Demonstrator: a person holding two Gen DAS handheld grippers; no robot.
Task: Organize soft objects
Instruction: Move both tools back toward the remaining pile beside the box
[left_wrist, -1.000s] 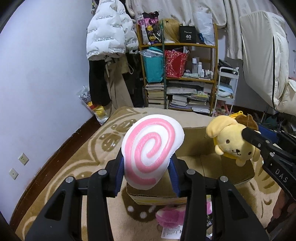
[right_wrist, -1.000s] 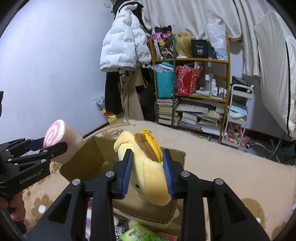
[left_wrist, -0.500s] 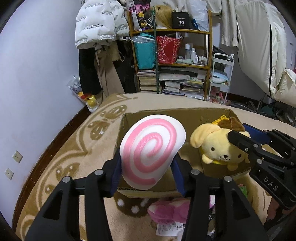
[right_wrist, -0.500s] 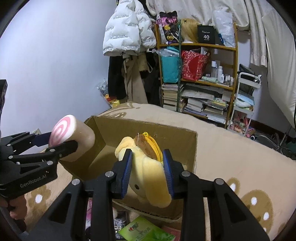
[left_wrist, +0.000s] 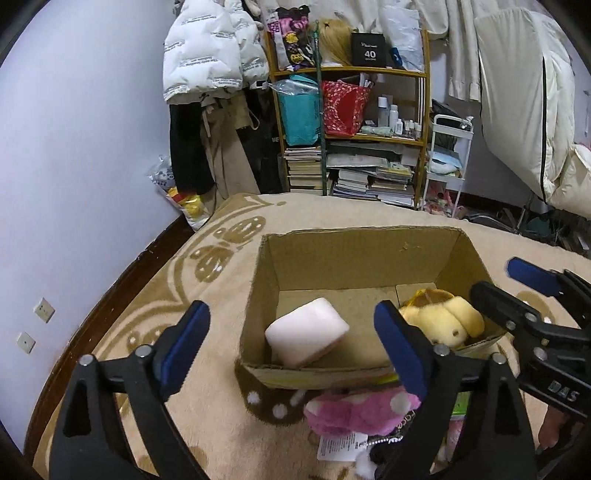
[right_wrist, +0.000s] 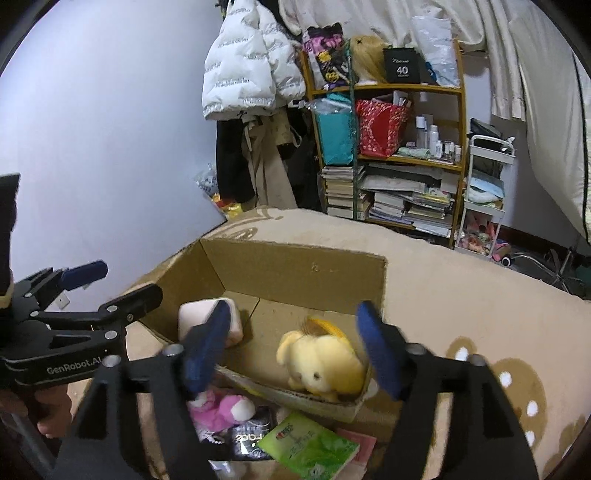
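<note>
Both toys dropped into the box (left_wrist: 369, 258), apparently below spread grippers (left_wrist: 291, 332).

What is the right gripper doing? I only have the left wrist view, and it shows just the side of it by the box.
Observer: The right gripper is open. The yellow plush dog lies in the cardboard box, against its near wall, below the spread fingers, and neither finger touches it.
Operator: There's a green sliver in front of the box. What is it?
Observer: A green packet, lying flat just outside the box's near wall, next to a black packet.
</note>
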